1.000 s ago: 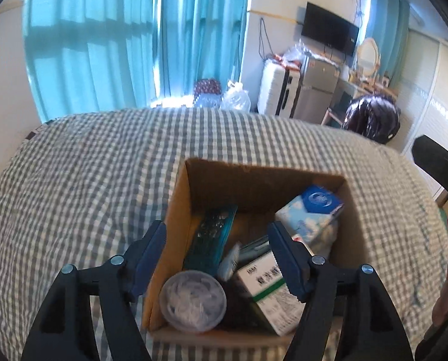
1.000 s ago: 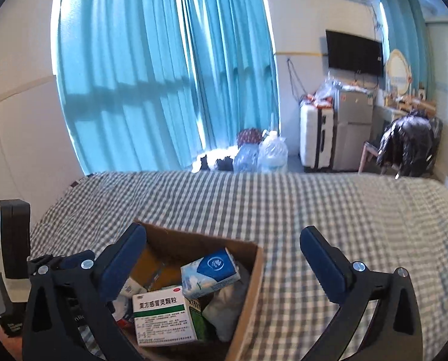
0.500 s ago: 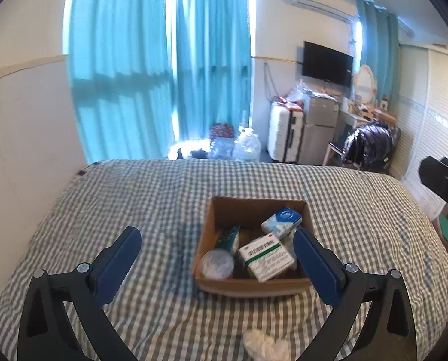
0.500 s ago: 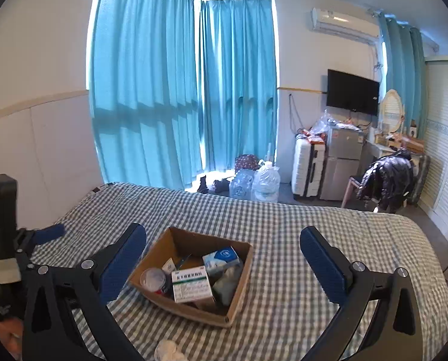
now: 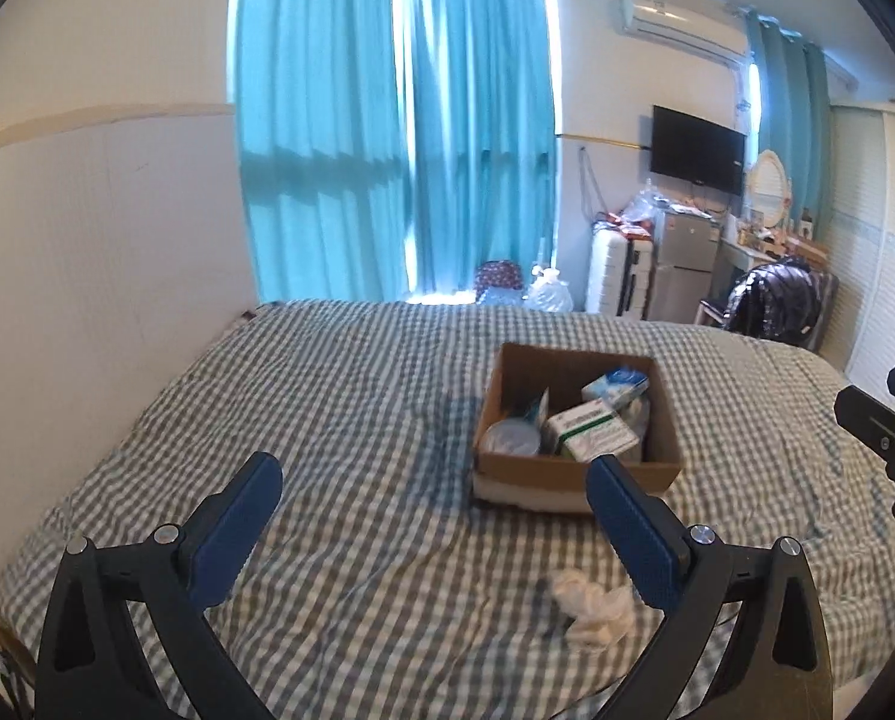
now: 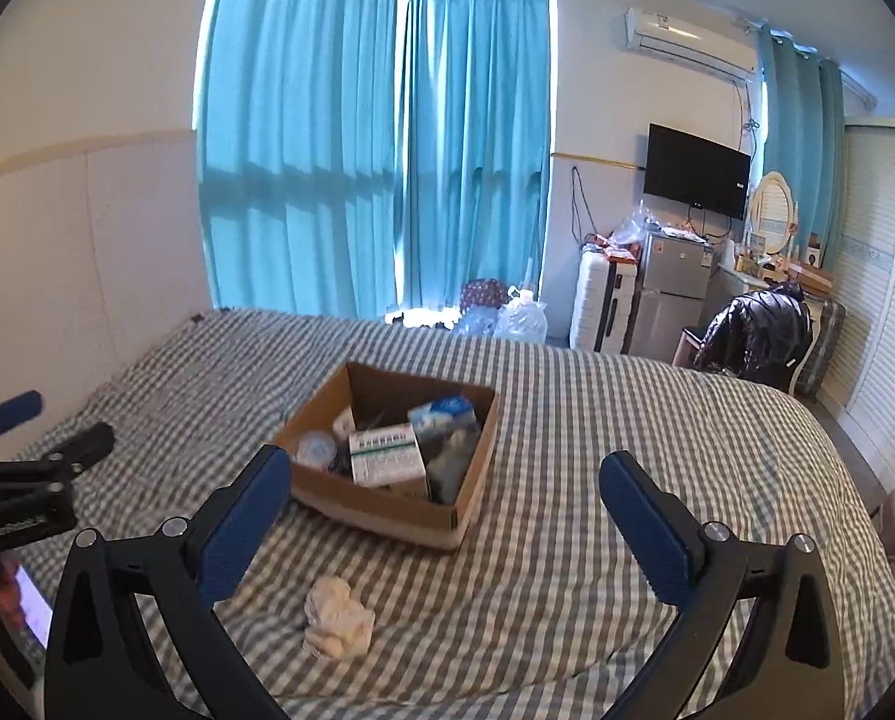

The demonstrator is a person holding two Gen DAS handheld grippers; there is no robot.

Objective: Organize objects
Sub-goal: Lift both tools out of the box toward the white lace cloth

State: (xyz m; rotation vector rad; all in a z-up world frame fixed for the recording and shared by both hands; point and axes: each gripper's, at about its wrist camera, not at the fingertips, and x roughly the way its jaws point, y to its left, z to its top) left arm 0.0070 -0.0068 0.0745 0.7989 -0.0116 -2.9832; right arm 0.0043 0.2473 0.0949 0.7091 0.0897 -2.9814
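Both grippers have pulled back from the cardboard box (image 5: 573, 468), which now sits farther off on the checked bedspread (image 5: 339, 420).

We hold the left gripper (image 5: 432, 531) and right gripper (image 6: 444, 519) with fingers spread wide, gripping and touching nothing. Inside the box we see a green-and-white medicine carton (image 6: 387, 455), a tissue pack (image 5: 616, 384) and a round lidded container (image 5: 512, 439). Near us, outside the box, lies a crumpled white tissue (image 6: 336, 618).
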